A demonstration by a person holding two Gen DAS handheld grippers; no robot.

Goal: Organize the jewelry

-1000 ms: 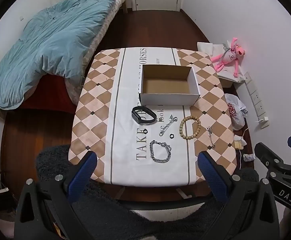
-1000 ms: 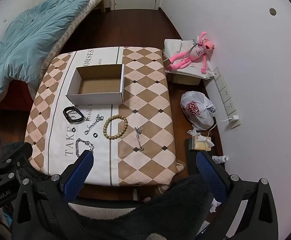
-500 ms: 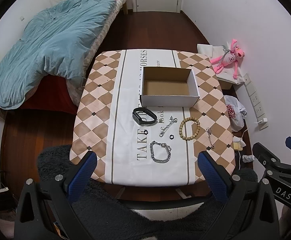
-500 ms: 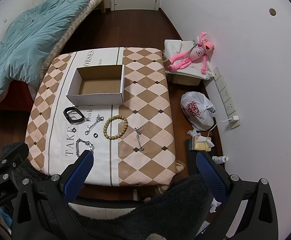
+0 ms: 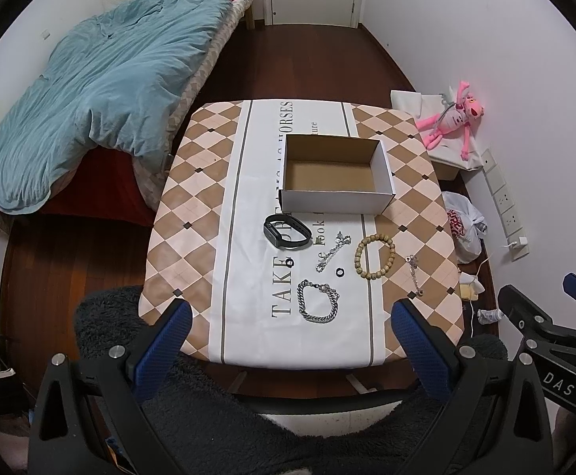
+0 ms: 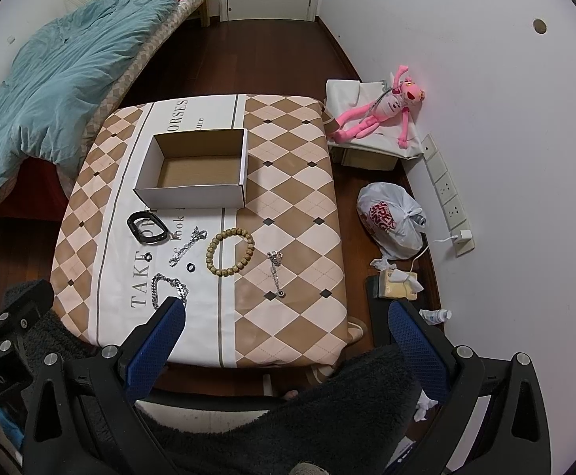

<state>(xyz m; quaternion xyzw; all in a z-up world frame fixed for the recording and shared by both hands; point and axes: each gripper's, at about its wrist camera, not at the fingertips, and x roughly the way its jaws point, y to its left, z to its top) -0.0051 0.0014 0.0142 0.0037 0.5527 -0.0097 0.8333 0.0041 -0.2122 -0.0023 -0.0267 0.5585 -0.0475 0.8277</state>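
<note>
Here both hand-held grippers, left (image 5: pixel 288 340) & right (image 6: pixel 286 336), hang wide apart w/ nothing held, above the desk (image 5: pixel 193 213); box (image 5: pixel 335 176) sits behind bead bracelet (image 5: pixel 375 251), watch band (image 5: pixel 287 232), chains.

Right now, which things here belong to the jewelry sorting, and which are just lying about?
For the job: cardboard box, black band, wooden bead bracelet, silver chain bracelet, slim chain, thin chain, two small black rings.

Lying about: pink plush toy, plastic bag, blue duvet.
</note>
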